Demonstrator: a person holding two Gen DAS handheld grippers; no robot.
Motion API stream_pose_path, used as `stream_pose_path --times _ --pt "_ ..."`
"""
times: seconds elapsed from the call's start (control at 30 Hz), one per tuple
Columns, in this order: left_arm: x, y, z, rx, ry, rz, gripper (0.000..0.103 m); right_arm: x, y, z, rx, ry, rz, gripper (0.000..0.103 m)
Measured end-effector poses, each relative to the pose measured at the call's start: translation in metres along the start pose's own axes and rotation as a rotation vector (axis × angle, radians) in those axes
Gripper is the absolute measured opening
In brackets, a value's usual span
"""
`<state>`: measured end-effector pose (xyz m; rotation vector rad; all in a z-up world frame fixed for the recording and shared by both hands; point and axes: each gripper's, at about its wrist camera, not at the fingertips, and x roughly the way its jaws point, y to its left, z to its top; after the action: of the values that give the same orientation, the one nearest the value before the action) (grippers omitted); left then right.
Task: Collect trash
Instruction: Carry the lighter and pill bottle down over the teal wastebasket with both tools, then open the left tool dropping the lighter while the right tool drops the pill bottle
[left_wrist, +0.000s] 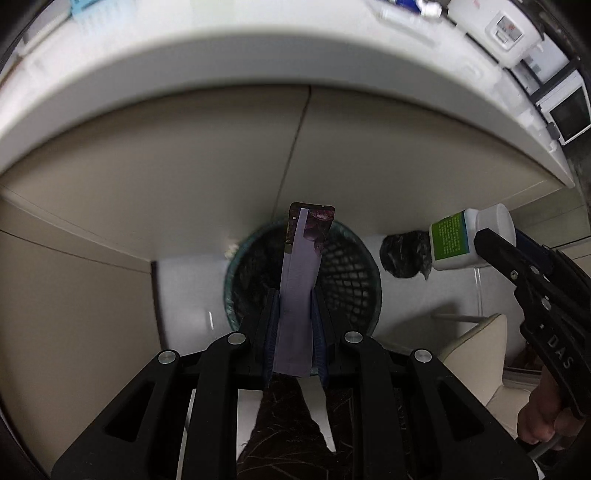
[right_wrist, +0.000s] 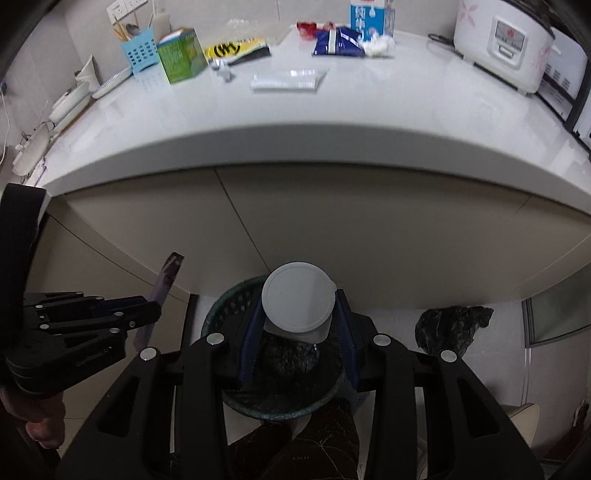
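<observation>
Left wrist view: the left gripper (left_wrist: 295, 314) pinches a flat purple wrapper (left_wrist: 301, 273), its printed dark end pointing out over the green mesh bin (left_wrist: 354, 280) on the floor below the counter (left_wrist: 258, 74). At right, the right gripper (left_wrist: 495, 243) clamps a white bottle (left_wrist: 469, 236) with a green label, beside a crumpled black bag (left_wrist: 404, 254). To do this step well, I judge the wrapper should hang squarely above the bin mouth before the jaws part; being light, it may flutter, so a low release is safer. Raised letters on the right gripper's arm seem to read "DAS"; the bottle's label print is too small to read.

Right wrist view: the right gripper (right_wrist: 299, 314) squeezes the white bottle (right_wrist: 299, 302) by its sides, cap towards the camera, directly above the bin (right_wrist: 229, 306). The left gripper (right_wrist: 155, 306) holds the wrapper (right_wrist: 164, 284) near left, just beside the bin's rim. The bottle looks well placed to drop straight down. On the far counter (right_wrist: 369, 110) sit a green box (right_wrist: 181, 55), a blue milk carton (right_wrist: 369, 18), a blue packet (right_wrist: 338, 40) and a rice cooker (right_wrist: 506, 40); their printing is illegible.
</observation>
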<state>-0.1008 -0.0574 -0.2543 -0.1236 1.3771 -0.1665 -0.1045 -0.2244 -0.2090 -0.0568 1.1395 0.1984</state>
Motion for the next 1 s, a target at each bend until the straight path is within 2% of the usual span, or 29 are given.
stream_pose_path --times 0.43,0.53,1.0 --pt "0.086 0.004 -0.013 -0.016 0.098 0.016 0.017 0.039 -0.014 -0.021 0.022 0.123 -0.025 0.036" --pt "0.097 0.005 -0.014 -0.046 0.121 0.01 0.017 0.042 -0.014 -0.025 0.019 0.137 -0.029 0.036" --pt "0.111 -0.005 -0.018 -0.035 0.122 0.027 0.023 0.044 -0.018 -0.029 0.017 0.151 -0.029 0.036"
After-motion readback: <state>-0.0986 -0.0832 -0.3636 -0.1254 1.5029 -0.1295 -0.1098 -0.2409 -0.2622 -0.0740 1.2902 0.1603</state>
